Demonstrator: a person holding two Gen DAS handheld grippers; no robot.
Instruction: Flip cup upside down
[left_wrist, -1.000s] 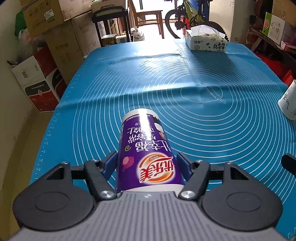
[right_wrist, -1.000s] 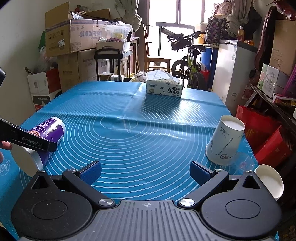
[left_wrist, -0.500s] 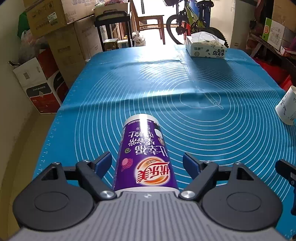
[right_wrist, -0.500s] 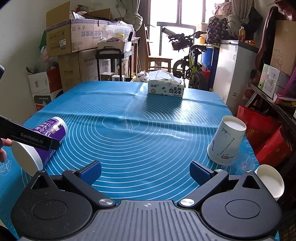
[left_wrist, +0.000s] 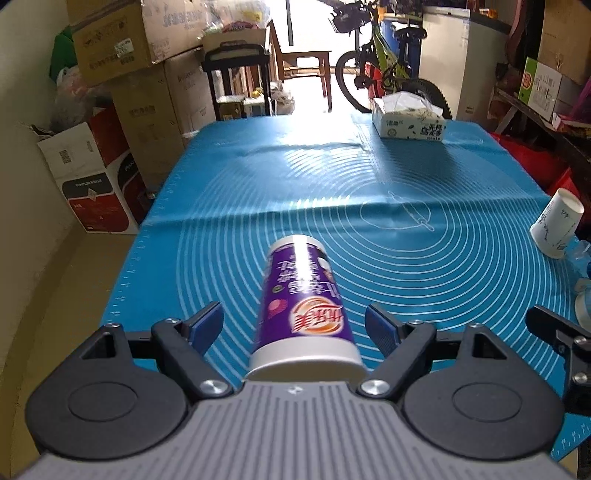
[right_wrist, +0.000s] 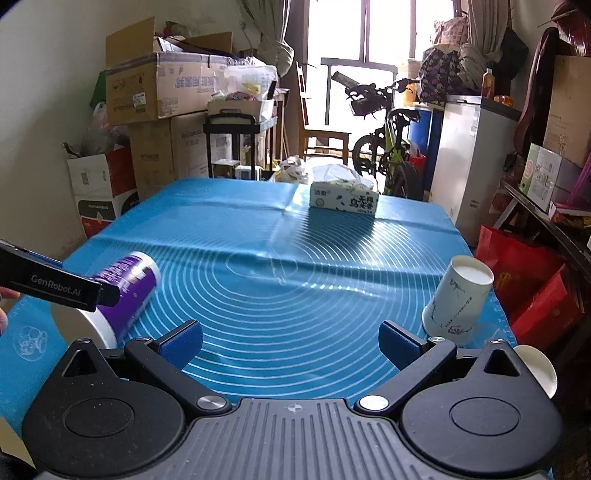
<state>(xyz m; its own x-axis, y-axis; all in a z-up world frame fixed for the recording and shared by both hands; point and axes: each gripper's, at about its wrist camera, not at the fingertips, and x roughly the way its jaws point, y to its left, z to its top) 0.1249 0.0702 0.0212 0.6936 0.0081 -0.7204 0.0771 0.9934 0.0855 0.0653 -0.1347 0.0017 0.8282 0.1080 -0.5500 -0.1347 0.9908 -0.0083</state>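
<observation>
A purple cup (left_wrist: 301, 306) with a white rim lies on its side on the blue mat (left_wrist: 369, 206), its wide white end toward the camera. My left gripper (left_wrist: 294, 324) is open, its blue pads (left_wrist: 205, 325) standing clear of the cup on both sides. The cup also shows in the right wrist view (right_wrist: 125, 291), partly behind the left gripper's black finger (right_wrist: 55, 288). My right gripper (right_wrist: 290, 341) is open and empty over the mat's near edge. A white paper cup (right_wrist: 458, 299) stands upside down at the right.
A tissue box (right_wrist: 343, 197) sits at the mat's far end. A white paper bowl (right_wrist: 535, 369) lies at the near right edge. Cardboard boxes (left_wrist: 96, 184) stand on the floor to the left, red bags (right_wrist: 524, 280) to the right.
My left gripper has opened and let go of the purple cup, then drawn back and up a little. The cup lies on the mat. The right gripper has barely moved.
</observation>
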